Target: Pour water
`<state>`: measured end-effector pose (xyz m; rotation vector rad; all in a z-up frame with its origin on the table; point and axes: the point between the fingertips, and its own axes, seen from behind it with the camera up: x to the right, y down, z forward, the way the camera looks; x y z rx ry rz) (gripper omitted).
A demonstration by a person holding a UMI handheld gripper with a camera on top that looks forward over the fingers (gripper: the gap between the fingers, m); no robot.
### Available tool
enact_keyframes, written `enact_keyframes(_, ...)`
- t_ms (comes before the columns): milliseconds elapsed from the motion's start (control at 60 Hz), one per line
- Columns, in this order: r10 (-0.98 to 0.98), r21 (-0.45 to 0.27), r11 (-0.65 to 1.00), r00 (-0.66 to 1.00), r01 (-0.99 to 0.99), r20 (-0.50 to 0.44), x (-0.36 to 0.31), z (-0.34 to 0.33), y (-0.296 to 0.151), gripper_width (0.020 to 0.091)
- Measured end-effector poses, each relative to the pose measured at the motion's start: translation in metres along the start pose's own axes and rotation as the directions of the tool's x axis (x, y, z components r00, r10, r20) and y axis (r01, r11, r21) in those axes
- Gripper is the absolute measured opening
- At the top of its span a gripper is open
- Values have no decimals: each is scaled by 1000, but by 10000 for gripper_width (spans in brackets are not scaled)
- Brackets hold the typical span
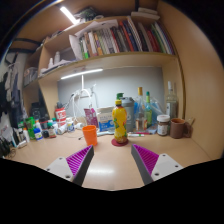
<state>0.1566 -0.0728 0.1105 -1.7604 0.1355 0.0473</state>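
Small jars and bottles (pixel 40 128) crowd the counter (pixel 112 165) at the left. Beyond the fingers stand an orange cup (pixel 90 135) and, just beside it, a yellow bottle (pixel 120 122). A brown mug (pixel 179 128) sits further right. The gripper (pixel 113 160) holds nothing, jaws spread wide. Above, a shelf of books (pixel 120 40).

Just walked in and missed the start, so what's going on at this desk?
A handheld gripper points at a cluttered desk, its fingers open and holding nothing. Just beyond them stand an orange cup and a yellow bottle, side by side, neither touched yet. Other bottles and jars line the wall behind, under a bookshelf.
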Motion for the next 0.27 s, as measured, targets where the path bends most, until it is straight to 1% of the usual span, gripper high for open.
enact_keyframes(267,-110,9,994,994,110,-18,-16,-68,1,845)
